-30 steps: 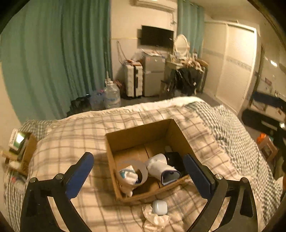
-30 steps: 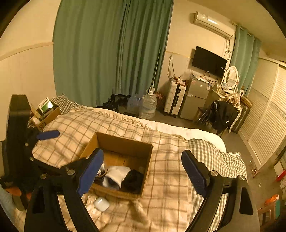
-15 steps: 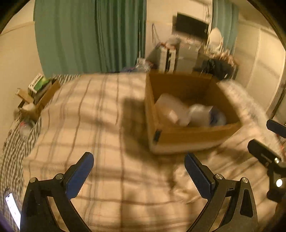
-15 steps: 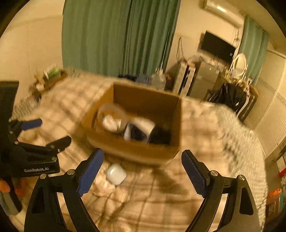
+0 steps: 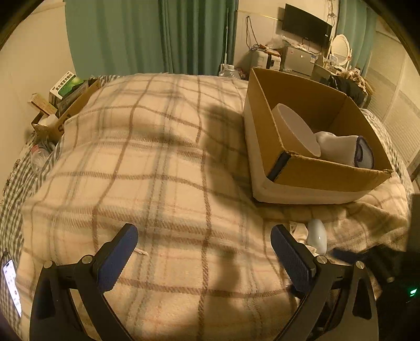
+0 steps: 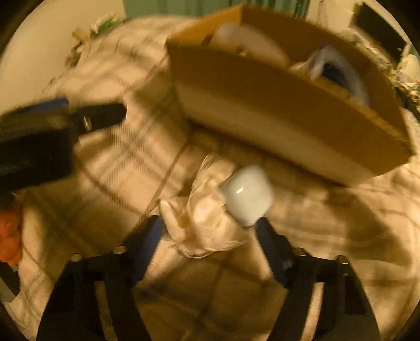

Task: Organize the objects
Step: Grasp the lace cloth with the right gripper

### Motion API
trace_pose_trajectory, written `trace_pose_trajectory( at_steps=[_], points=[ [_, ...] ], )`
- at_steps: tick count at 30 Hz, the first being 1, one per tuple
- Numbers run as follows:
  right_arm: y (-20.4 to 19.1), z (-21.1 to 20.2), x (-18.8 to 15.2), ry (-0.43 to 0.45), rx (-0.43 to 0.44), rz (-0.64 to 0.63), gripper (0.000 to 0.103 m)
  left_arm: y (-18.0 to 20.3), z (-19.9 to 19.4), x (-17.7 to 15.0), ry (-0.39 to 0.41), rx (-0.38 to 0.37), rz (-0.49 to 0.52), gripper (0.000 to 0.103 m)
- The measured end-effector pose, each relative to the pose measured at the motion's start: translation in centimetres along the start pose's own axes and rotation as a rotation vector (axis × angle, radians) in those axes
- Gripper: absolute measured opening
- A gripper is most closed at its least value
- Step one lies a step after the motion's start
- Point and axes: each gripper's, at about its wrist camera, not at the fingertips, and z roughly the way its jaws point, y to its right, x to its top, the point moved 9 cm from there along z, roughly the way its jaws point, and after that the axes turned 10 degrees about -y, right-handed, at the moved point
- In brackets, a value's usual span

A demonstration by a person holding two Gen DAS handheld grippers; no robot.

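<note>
**Two grippers low over a plaid bed, beside one cardboard box**

Two handheld grippers are in view. The left gripper (image 5: 203, 258) hovers above the blanket with its blue-padded fingers spread wide and nothing between them. The right gripper (image 6: 208, 241) has its fingers apart on either side of one crumpled white tissue (image 6: 207, 223), with one small rounded white case (image 6: 246, 195) just ahead of its right fingertip. This view is blurred, and whether the pads touch either thing cannot be told.

One open brown cardboard box (image 5: 328, 174) sits toward the right edge of the bed. Inside it are one round white-faced disc (image 5: 296, 131) leaning on the left wall and one rolled white cloth with a dark blue trim (image 5: 344, 152) beside it. The case and tissue lie on the blanket just in front of the box's near wall, toward the bed's near right corner.

The bed carries a cream blanket with brown plaid lines (image 5: 157, 157). One lit phone (image 5: 10, 283) lies at the near left edge. Behind the bed hang teal curtains (image 5: 147, 36); one dark flat television (image 5: 305, 25) is mounted on the far wall.

Compared with half a second ago, the right gripper is much lower and closer to the case, which was then well ahead of its fingers, and its fingers stand nearer together. The left gripper's view is steadier, with the box further right.
</note>
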Motion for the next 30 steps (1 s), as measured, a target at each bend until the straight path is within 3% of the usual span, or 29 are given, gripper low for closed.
trace_pose_trajectory(
  at_steps=[1, 2, 3, 5, 9, 14, 23, 30],
  points=[
    [-0.2, 0.5, -0.2, -0.017, -0.001, -0.007, 0.047, 0.1, 0.0, -0.1, -0.002, 0.006, 0.001, 0.103],
    [-0.3, 0.6, -0.4, -0.02, -0.003, -0.013, 0.027, 0.1, 0.1, -0.1, -0.004, 0.01, 0.003, 0.103],
    [-0.3, 0.3, -0.5, -0.012, -0.008, -0.014, 0.014, 0.2, 0.1, -0.2, -0.004, 0.018, 0.006, 0.103],
    [0.0, -1.3, -0.7, 0.041, -0.023, 0.002, 0.01, 0.4, -0.1, -0.3, 0.004, 0.036, 0.015, 0.103],
    [1.5, -6.2, -1.5, 0.152, -0.047, 0.045, 0.009, 1.3, -0.7, -0.3, 0.023, 0.054, 0.04, 0.103],
    [6.2, -10.0, -2.4, 0.219, -0.122, 0.134, 0.009, 4.2, -1.3, -0.7, 0.052, 0.078, 0.115, 0.103],
    [10.3, -7.8, -3.2, 0.158, -0.142, 0.239, 0.009, 11.6, 2.6, -2.1, -0.016, 0.055, 0.253, 0.103],
    [10.3, -5.2, -2.8, 0.102, -0.122, 0.274, 0.009, 14.1, 6.5, -2.9, -0.112, -0.01, 0.291, 0.087]
  ],
)
